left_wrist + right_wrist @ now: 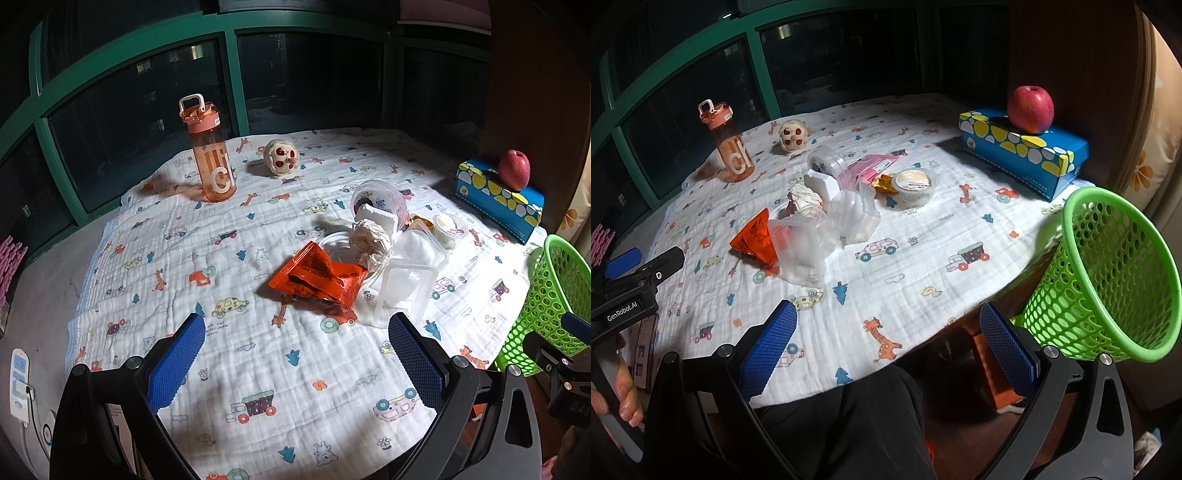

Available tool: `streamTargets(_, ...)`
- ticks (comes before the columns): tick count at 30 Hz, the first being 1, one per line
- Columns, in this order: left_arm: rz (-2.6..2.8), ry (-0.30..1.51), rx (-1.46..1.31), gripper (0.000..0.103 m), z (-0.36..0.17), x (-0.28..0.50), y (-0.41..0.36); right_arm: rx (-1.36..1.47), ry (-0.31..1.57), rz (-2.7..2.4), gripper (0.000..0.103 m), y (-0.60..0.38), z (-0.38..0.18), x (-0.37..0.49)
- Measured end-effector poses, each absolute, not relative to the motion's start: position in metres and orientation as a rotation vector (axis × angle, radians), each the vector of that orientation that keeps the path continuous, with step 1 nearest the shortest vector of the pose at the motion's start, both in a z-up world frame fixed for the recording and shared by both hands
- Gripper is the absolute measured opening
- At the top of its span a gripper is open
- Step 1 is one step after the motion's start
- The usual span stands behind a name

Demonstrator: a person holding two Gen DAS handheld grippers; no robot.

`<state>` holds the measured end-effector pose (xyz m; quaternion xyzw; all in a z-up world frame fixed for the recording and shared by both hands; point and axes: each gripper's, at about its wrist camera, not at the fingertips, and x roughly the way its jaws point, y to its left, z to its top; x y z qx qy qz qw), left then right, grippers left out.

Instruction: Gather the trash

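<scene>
While nothing has been lifted yet, the sensible first pick looks like the orange wrapper [319, 275], which lies at the near edge of the trash heap in the middle of the patterned cloth [229, 369], half tucked under a crumpled paper ball [369, 242] and touching the clear plastic trays [406, 291] just beside it. To do this well, the left gripper [297, 360] should come in low from the near side, straddle one raised fold of the wrapper and close on foil alone, so that the cloth is not pinched and the light trays are not knocked over. Its blue pads [177, 363] stand wide apart, hold nothing and hover above bare cloth, short of the wrapper. The right gripper [888, 349] is likewise spread wide and empty, poised over the table's near edge with the green mesh basket [1108, 273] just beside its right finger; whether that finger touches the basket I cannot tell through the fisheye warp. The basket leans at the table's right corner, mouth turned outward, so steadying it before any drop seems wise. A lidded cup [916, 184] and pink packet [873, 166] lie farther back in the heap; the bottle [210, 155], apple [1030, 109] and tissue box [1023, 149] are probably not trash.
</scene>
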<state>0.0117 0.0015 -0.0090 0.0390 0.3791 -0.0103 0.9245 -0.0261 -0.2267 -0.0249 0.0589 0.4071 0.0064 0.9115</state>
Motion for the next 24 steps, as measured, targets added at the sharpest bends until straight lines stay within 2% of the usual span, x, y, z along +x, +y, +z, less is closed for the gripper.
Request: streamTargets(24, -0.001, 0.792, 0.080, 0.096, -0.007, 0.030, 0.012, 0.106, 0.855, 0.028, 0.098, -0.221, -0.028, -0.009)
